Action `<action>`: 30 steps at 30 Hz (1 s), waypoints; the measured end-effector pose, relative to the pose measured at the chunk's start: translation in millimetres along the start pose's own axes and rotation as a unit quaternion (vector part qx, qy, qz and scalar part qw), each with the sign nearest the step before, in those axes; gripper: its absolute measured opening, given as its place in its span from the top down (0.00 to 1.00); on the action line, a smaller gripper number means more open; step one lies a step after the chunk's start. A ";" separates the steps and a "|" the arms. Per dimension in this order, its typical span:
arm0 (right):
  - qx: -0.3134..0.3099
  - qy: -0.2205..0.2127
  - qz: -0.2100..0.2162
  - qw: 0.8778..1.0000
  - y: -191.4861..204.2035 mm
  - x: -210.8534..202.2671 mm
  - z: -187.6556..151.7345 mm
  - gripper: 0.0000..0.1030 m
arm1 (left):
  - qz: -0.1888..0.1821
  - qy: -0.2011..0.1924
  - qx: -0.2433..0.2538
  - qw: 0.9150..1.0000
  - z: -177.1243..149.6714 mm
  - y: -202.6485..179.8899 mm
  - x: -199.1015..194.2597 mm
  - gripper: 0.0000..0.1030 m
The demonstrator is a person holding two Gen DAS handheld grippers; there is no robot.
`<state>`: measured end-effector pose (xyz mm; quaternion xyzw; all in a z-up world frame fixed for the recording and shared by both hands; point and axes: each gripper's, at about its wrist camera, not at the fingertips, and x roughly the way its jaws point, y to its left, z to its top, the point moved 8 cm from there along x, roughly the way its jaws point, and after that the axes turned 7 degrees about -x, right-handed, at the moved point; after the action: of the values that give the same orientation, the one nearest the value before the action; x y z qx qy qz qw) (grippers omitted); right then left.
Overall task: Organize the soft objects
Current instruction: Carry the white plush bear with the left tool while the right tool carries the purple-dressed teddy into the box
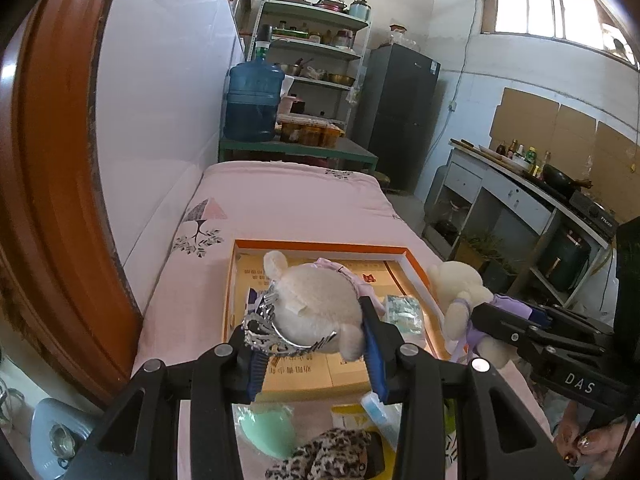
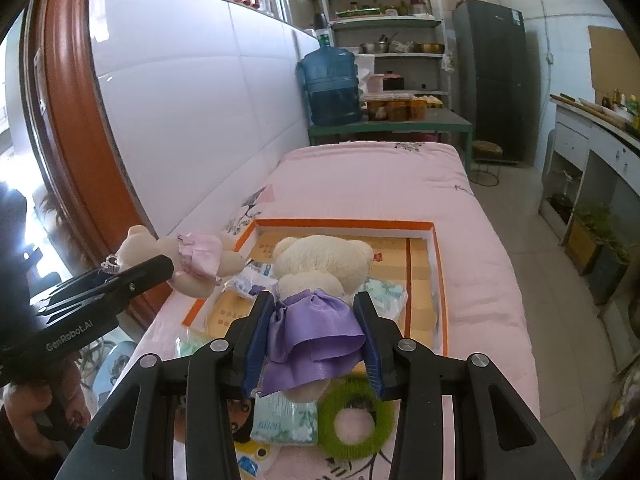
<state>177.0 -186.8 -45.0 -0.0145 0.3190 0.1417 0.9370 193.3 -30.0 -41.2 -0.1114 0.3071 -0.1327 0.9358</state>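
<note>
Left gripper point(image 1: 316, 344): jaws about half closed, blue pads pressing the crowned bear point(image 1: 316, 308) at its head, so the toy hangs clear of the bed and can be carried.
Right gripper point(image 2: 314, 332): jaws likewise partly closed, clamped on the purple-dress bear point(image 2: 320, 264) at the waist, where the satin skirt bunches between the pads; a grip on the body likely keeps the head from flopping.
Hands: a person's hand point(image 2: 44, 412) wraps the left gripper's handle at the frame edge.
Loose items on the near bed: green fuzzy ring point(image 2: 356, 420), tissue pack point(image 2: 286, 416), mint sponge point(image 1: 266, 428) and leopard-print plush point(image 1: 328, 456) lie below the grippers, outside the box, probably still to be sorted.
Orange-rimmed box point(image 2: 438, 264): open and shallow on the pink bedspread point(image 2: 484, 280), just ahead of both toys; it reads as the collecting place, since small packets point(image 2: 252, 280) already lie inside.
Bear positions: both are held over the box's near edge, the crowned one to the left, the purple one nearer the middle, apart from each other.
Judgement: both toys seem on their way into the box.
Far end: blue water jug point(image 2: 330, 84) and shelves point(image 2: 386, 24) stand beyond the bed.
</note>
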 end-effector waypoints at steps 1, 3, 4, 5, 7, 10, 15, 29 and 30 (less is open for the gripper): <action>0.001 0.000 0.001 1.000 -0.6 2.3 2.3 0.59 | 0.000 0.001 0.001 1.000 1.6 -0.1 1.9 0.60; 0.003 0.000 0.001 1.000 -2.4 5.9 6.8 0.59 | 0.000 0.003 0.001 1.000 5.4 -0.9 5.9 0.60; 0.003 -0.001 0.001 1.000 -3.9 6.9 8.5 0.59 | 0.000 0.004 0.002 1.000 6.8 -1.4 7.2 0.60; 0.004 -0.001 0.001 1.000 -5.2 7.3 9.5 0.59 | 0.000 0.004 0.002 1.000 8.4 -2.2 8.4 0.60; 0.004 -0.003 0.001 1.000 -7.8 10.7 14.8 0.59 | -0.001 0.003 0.006 1.000 13.5 -3.2 12.1 0.60; 0.004 -0.006 -0.001 1.000 -9.9 16.3 21.0 0.59 | -0.003 0.004 0.007 1.000 20.9 -2.7 18.7 0.60; 0.004 -0.007 -0.002 1.000 -15.5 28.6 32.5 0.59 | -0.002 0.005 0.010 1.000 36.3 -0.6 29.4 0.60; 0.036 0.025 0.018 0.999 -34.7 93.2 45.7 0.59 | 0.001 0.044 -0.015 0.999 54.1 18.2 80.1 0.60; 0.038 0.029 0.018 0.999 -35.1 100.0 45.0 0.59 | 0.002 0.048 -0.017 0.999 53.8 19.3 85.2 0.60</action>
<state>289.0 -189.5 -71.6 0.0223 0.3518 0.1459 0.9244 295.4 -32.0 -50.9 -0.1204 0.3541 -0.1304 0.9182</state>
